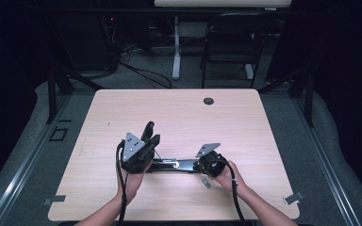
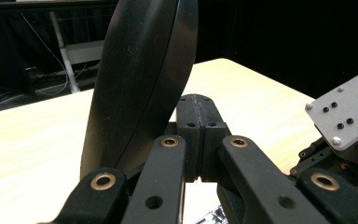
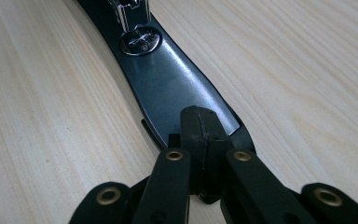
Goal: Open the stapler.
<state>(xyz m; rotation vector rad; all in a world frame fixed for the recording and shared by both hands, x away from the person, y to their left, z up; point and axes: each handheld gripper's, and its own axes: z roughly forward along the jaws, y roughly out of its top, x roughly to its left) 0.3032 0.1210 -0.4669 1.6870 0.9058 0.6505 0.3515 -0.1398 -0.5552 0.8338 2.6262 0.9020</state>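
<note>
Lower centre of the high view: two forearms are seen entering from the bottom edge, each hand carrying a tool. The left tool (image 1: 147, 136) is raised and tilted up, jaws pressed together on nothing. The right tool (image 1: 199, 165) is laid low, jaws together, tips just over the near end of a black flat object (image 1: 176, 165) lying on the desk (image 1: 179, 113) between the two tools. In the right gripper view a shiny round fitting (image 3: 140, 41) is noted on it, upper centre. A dark chair (image 1: 231, 42) is seen beyond the desk, top right.
</note>
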